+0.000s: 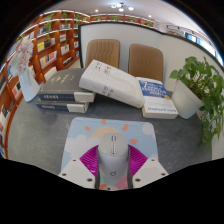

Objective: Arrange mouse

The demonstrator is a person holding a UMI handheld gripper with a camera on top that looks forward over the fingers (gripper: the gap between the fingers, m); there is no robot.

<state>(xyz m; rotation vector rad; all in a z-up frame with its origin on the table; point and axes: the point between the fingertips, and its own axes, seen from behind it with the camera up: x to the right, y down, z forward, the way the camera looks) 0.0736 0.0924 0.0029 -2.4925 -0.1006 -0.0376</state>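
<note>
A white mouse [113, 162] with a scroll wheel lies lengthwise between my two fingers. My gripper [113, 150] is shut on it, with both magenta pads [92, 158] pressing against its sides. Under and just ahead of the mouse lies a pastel patterned mouse mat [105, 127] on the grey table [40, 135]. The mouse's rear end is hidden between the finger bases, and I cannot tell whether it rests on the mat or is lifted slightly off it.
Beyond the mat sit a stack of books [65, 98], a big white book [110, 82] leaning across it, and a blue-and-white book [157, 95]. A potted plant [200, 85] stands right. Two chairs [100, 50] and bookshelves [45, 50] lie behind.
</note>
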